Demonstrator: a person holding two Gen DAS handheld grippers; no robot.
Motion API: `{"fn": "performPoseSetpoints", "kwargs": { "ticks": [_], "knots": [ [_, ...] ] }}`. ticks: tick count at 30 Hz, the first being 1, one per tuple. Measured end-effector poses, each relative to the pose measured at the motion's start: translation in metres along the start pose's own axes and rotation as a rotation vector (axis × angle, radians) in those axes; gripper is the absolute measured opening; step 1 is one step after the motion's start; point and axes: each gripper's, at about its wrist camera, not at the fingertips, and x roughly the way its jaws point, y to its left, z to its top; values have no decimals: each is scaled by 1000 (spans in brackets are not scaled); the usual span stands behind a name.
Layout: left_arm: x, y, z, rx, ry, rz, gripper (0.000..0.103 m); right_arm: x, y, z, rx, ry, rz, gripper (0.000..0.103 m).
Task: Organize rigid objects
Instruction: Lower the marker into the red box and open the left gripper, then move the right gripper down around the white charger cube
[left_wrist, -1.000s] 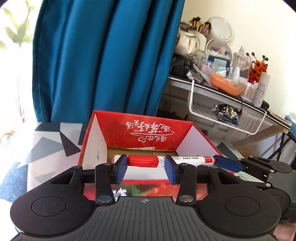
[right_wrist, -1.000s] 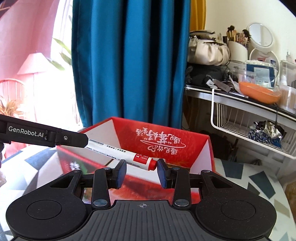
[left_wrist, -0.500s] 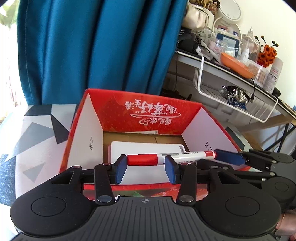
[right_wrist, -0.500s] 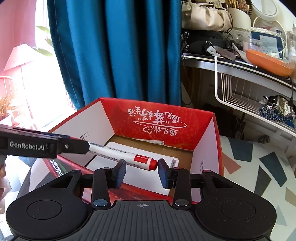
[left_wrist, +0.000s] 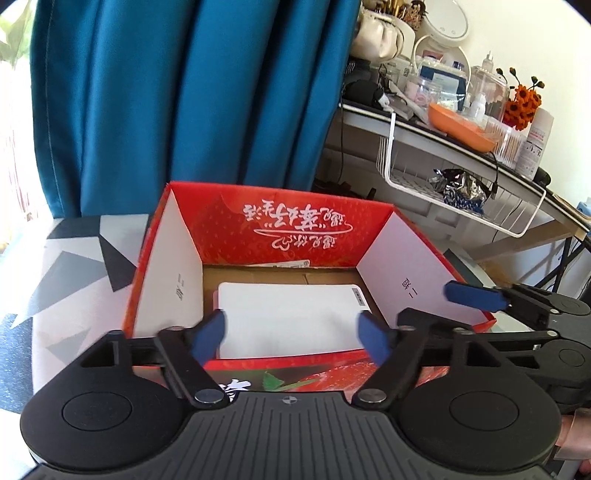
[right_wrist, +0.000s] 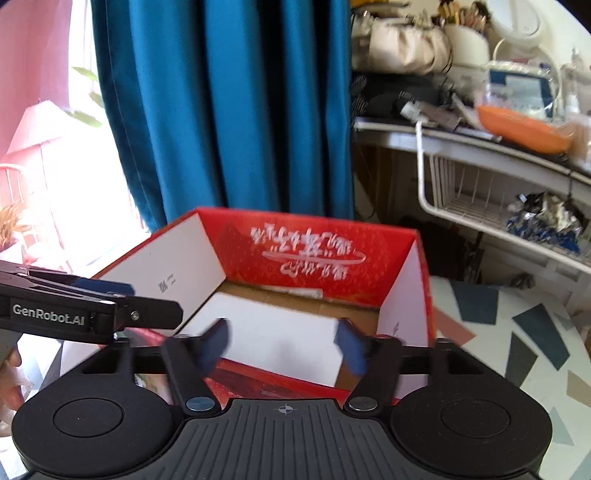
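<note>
Both jaws stood wide with nothing between them. Left gripper hung over the near wall of the red box; right gripper did too, at its 3 o'clock side. The marker wasn't visible in either view, so we couldn't tell where it was; we judged it likely sat in the box, hidden under the fingers. A white flat box lay on the cardboard floor at 12 o'clock from both grippers.

Risks as we saw them:
- Right view was blurred, so that gripper was moving; its left finger could have clipped the left gripper at 9 o'clock.
- Pulling back low could have snagged the near wall and dragged the box across the patterned table.
</note>
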Motion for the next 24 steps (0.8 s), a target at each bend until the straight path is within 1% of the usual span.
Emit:
{"fn": "performPoseSetpoints", "kwargs": {
  "ticks": [1,3,6,12,16,20,24],
  "knots": [
    [-4,1,0,0,-12,7,101,-4,-1,-1,5,-13,-5,72],
    [-14,2,-3,-12,-39,18,103,-14,-1,-5,17,-52,-15,94],
    [-25,7,-7,-39,-40,15,103,-28,0,-12,16,-105,-36,103],
    [-48,14,-26,-41,-61,71,103,-46,5,-35,39,-123,-63,103],
    [-62,23,-43,-45,-60,59,103,-53,13,-60,50,-109,-59,103],
    [-72,29,-60,-65,-51,120,103,-58,21,-87,27,-87,-71,103],
    [-75,36,-80,-103,-42,163,103,-56,26,-103,24,-58,-74,103]
  ]
}}
